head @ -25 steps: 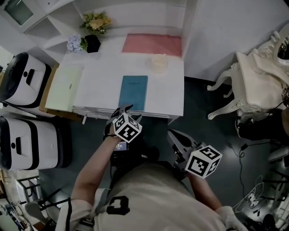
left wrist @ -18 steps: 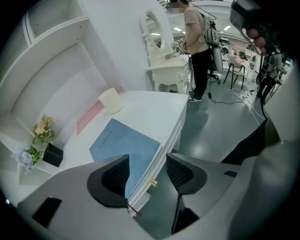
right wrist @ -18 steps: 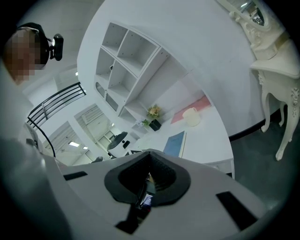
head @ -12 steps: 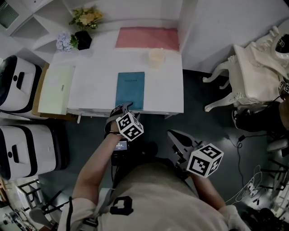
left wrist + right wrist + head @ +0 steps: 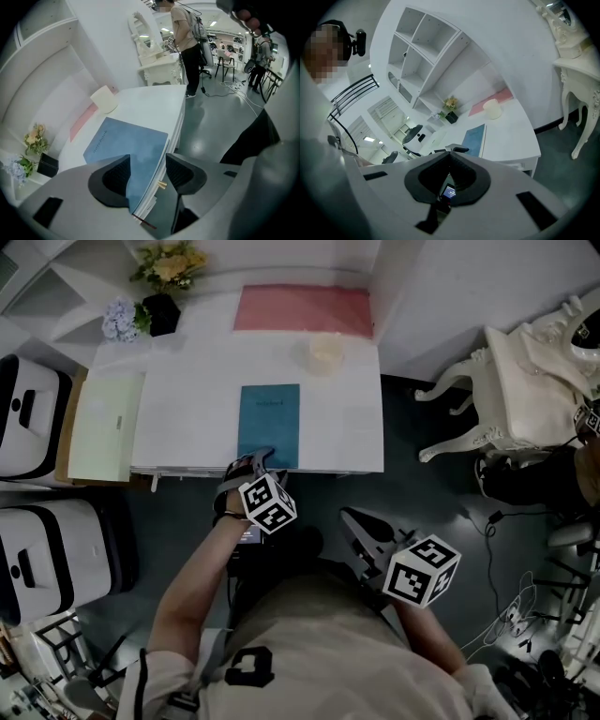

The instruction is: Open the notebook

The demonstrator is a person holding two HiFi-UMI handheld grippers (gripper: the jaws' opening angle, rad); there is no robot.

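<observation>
A closed teal-blue notebook (image 5: 269, 423) lies flat near the front edge of the white table (image 5: 187, 381). My left gripper (image 5: 255, 465) hangs just over the notebook's near edge, pointing steeply down. In the left gripper view the notebook (image 5: 126, 140) runs under the left gripper (image 5: 147, 173), whose jaws are open: one jaw over the cover, the other past the table's edge, and nothing pressed between them. My right gripper (image 5: 354, 518) is held low to the right, off the table, and is shut and empty. The right gripper view shows the notebook (image 5: 474, 138) beyond the shut right gripper (image 5: 449, 157).
On the table are a cream cup (image 5: 325, 352), a pink mat (image 5: 303, 308), a pale green book (image 5: 105, 427) and a black flower pot (image 5: 161, 310). White appliances (image 5: 56, 549) stand at the left, a white chair (image 5: 525, 371) at the right. A person (image 5: 187, 37) stands farther back.
My left gripper has sunk and rolled a little, coming nearer the notebook's front edge. The right gripper drifted slightly and stays shut. The notebook has not moved.
</observation>
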